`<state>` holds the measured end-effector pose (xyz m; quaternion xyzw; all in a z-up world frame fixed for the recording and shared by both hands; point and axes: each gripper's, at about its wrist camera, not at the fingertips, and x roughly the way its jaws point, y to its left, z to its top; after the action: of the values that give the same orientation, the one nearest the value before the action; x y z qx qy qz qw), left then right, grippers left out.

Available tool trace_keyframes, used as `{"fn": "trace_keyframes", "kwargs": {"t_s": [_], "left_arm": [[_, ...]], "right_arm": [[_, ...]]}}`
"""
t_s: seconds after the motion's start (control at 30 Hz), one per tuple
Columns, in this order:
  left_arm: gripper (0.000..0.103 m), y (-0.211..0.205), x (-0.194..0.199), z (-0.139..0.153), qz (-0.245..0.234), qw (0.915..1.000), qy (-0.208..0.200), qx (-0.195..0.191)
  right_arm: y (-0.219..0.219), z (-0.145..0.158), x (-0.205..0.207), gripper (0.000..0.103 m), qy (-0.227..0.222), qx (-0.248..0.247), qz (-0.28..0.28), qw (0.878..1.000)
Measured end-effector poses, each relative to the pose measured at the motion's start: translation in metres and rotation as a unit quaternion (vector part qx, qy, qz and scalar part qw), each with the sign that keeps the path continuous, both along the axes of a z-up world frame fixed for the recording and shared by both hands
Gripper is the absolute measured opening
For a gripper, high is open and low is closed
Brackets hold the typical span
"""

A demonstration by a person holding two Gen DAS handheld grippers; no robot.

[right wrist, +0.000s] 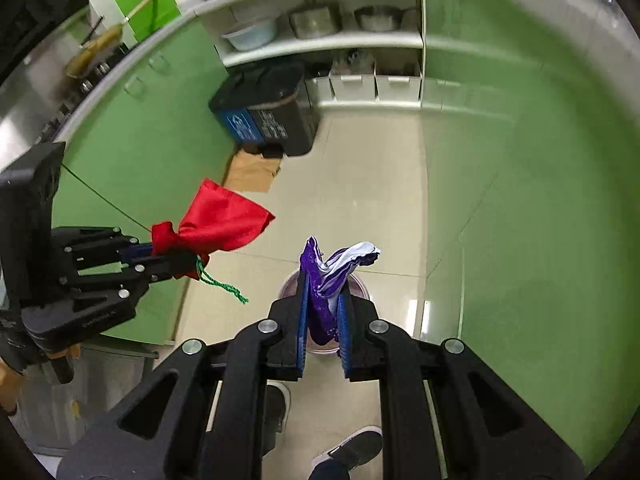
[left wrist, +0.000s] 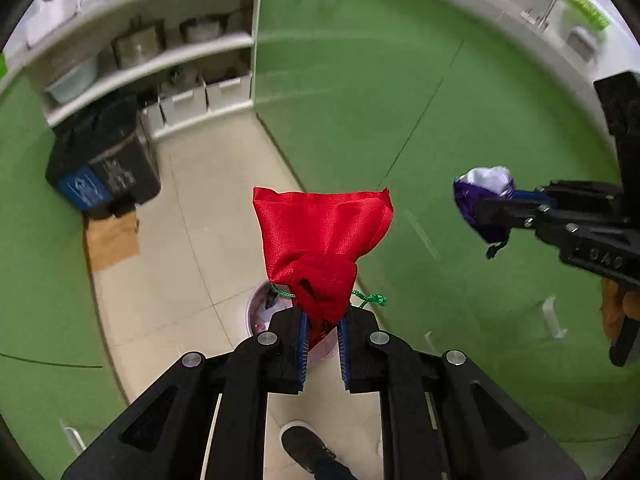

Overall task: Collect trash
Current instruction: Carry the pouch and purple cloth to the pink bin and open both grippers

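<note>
My left gripper [left wrist: 323,322] is shut on the neck of a red drawstring pouch [left wrist: 324,228] with a green cord, held in the air; it also shows in the right wrist view [right wrist: 218,226]. My right gripper [right wrist: 323,298] is shut on a purple and white pouch [right wrist: 332,272], which also shows in the left wrist view [left wrist: 482,196]. Both pouches hang above a small pale bin [right wrist: 360,284] on the floor, mostly hidden behind the fingers; its rim shows in the left wrist view [left wrist: 256,304].
Green cabinet doors [right wrist: 520,200] line both sides of a narrow tiled floor [right wrist: 360,184]. A dark lidded bin with a blue label [right wrist: 268,108] stands by open shelves [right wrist: 320,44], flattened cardboard [right wrist: 252,170] in front of it. The person's shoes [right wrist: 352,448] are below.
</note>
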<state>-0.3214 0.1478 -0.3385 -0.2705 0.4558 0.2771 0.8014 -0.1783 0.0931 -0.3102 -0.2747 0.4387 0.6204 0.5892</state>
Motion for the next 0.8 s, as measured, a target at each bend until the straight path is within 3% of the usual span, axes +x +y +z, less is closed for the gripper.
{"fn": "trace_keyframes", "kwargs": {"t_s": [0.13, 0.23, 0.3, 0.33, 0.37, 0.8], "left_arm": [[0.013, 0.006, -0.003, -0.047, 0.005, 0.9999, -0.001, -0.010], [0.020, 0.011, -0.005, -0.066, 0.012, 0.9999, 0.002, -0.010], [0.051, 0.012, -0.006, -0.072, 0.019, 0.9997, 0.003, -0.012], [0.088, 0.013, -0.009, -0.075, 0.025, 0.9996, 0.001, -0.010], [0.096, 0.014, -0.011, -0.075, 0.029, 0.9995, -0.004, -0.008], [0.096, 0.019, -0.032, -0.068, 0.063, 0.9979, -0.014, -0.007]], "right_arm": [[0.005, -0.043, -0.002, 0.012, 0.001, -0.006, 0.000, 1.000], [0.005, -0.060, -0.002, 0.012, 0.002, -0.009, 0.001, 1.000], [0.005, -0.067, -0.003, 0.012, 0.003, -0.010, 0.002, 1.000], [0.005, -0.069, -0.003, 0.012, 0.003, -0.011, 0.002, 1.000], [0.006, -0.071, -0.004, 0.012, 0.004, -0.012, 0.003, 1.000], [0.019, -0.083, -0.021, 0.012, 0.012, -0.025, 0.027, 0.999]]}}
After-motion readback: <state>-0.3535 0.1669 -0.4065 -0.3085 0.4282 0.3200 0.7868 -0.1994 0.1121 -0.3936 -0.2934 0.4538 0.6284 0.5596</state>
